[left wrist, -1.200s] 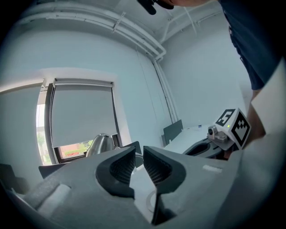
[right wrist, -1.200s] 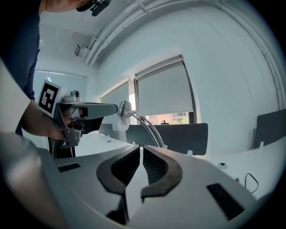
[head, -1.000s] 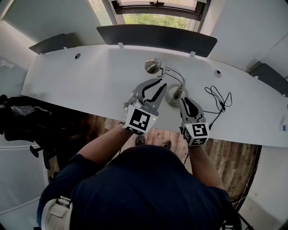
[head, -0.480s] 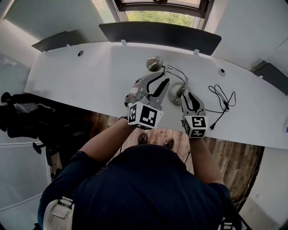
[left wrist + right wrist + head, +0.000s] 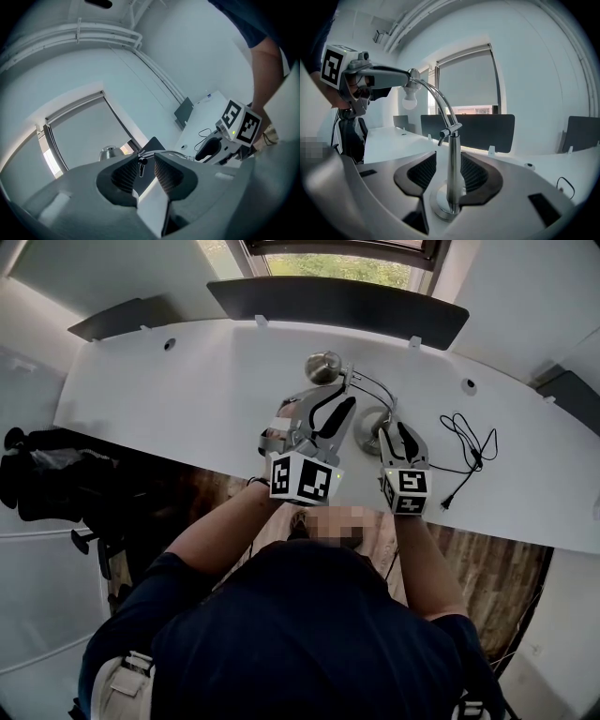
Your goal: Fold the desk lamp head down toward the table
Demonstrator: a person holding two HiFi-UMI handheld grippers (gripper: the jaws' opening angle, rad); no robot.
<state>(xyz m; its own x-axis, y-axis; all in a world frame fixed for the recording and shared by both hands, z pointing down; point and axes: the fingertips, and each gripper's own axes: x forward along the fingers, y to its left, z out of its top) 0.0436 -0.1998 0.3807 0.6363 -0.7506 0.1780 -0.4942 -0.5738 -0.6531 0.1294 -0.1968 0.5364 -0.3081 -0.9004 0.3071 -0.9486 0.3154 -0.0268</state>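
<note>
A chrome desk lamp stands on the white table (image 5: 187,381), with a round base (image 5: 367,435), an upright post (image 5: 453,173) and curved arms (image 5: 437,101) leading to its head (image 5: 323,365). The bulb (image 5: 408,100) hangs from the raised head. My right gripper (image 5: 392,426) is low at the base; its jaws are opening, with the post between the pads and not pressed. My left gripper (image 5: 333,401) reaches level toward the arms just below the head. Its jaws stand apart with nothing between them, and the lamp's joint (image 5: 139,164) shows beyond the tips.
A black cable (image 5: 466,442) lies on the table right of the lamp. Dark partition panels (image 5: 337,301) line the table's far edge under a window. The table's near edge runs just under both hands, with wooden floor (image 5: 487,568) below.
The right gripper has moved forward and down to the lamp's base, and its jaws have spread. The left gripper has rolled, and its jaws have opened wider.
</note>
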